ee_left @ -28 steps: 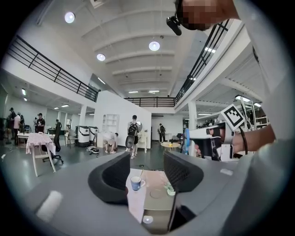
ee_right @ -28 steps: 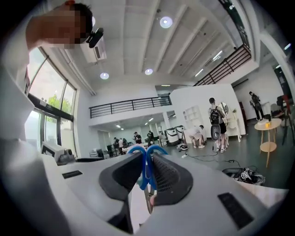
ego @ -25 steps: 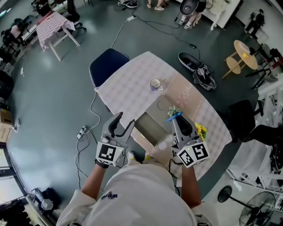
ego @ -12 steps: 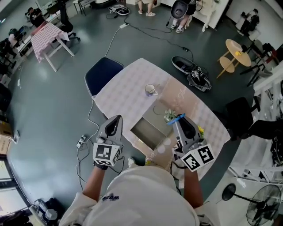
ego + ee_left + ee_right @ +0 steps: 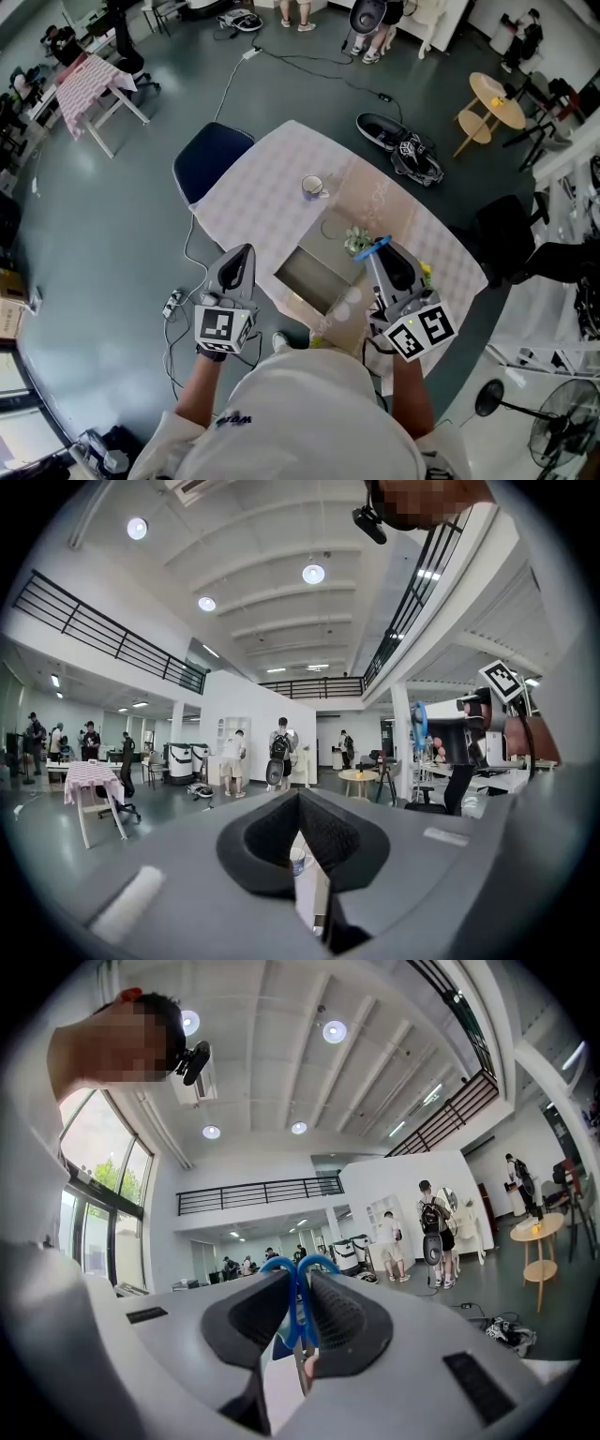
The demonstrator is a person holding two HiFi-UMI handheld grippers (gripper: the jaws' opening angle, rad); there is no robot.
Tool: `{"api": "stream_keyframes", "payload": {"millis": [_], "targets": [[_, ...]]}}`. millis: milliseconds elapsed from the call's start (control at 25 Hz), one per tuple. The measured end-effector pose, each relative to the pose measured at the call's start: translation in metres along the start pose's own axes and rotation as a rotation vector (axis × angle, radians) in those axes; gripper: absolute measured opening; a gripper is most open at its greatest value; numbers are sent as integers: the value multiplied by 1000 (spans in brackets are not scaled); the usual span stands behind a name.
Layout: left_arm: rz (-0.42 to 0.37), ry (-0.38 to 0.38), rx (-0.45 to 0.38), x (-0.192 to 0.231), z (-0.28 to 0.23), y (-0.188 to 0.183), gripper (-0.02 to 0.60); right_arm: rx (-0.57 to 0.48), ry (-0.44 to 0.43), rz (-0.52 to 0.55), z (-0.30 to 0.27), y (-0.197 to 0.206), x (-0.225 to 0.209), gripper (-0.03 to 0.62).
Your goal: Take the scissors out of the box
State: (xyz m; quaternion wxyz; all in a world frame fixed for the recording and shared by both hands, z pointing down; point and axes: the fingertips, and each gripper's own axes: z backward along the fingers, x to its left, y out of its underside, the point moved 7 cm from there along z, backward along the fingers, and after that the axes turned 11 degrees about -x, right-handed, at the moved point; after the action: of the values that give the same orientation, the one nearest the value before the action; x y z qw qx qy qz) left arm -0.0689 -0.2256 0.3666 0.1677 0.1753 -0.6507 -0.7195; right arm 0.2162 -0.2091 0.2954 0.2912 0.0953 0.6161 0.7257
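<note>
left hand-held gripper (image 5: 244,251) closed since earlier, empty | right hand-held gripper (image 5: 376,251) clamps blue-handled scissors (image 5: 296,1288)

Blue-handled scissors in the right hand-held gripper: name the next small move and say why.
Probably carry the blue-handled scissors sideways, away from the open rectangular box, toward the bare pale checked tablecloth. The right hand-held gripper is shut on them, and they appear already lifted above the box, so setting them down seems to be what remains.
</note>
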Motion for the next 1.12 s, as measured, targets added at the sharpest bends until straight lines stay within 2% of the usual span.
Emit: {"api": "stream_keyframes", "payload": {"millis": [480, 1120], "targets": [[-18, 18, 43, 0, -2, 8, 3, 23, 9, 49, 5, -1, 3, 75], [-25, 54, 64, -11, -7, 13, 3, 16, 23, 35, 10, -2, -5, 75]]}}
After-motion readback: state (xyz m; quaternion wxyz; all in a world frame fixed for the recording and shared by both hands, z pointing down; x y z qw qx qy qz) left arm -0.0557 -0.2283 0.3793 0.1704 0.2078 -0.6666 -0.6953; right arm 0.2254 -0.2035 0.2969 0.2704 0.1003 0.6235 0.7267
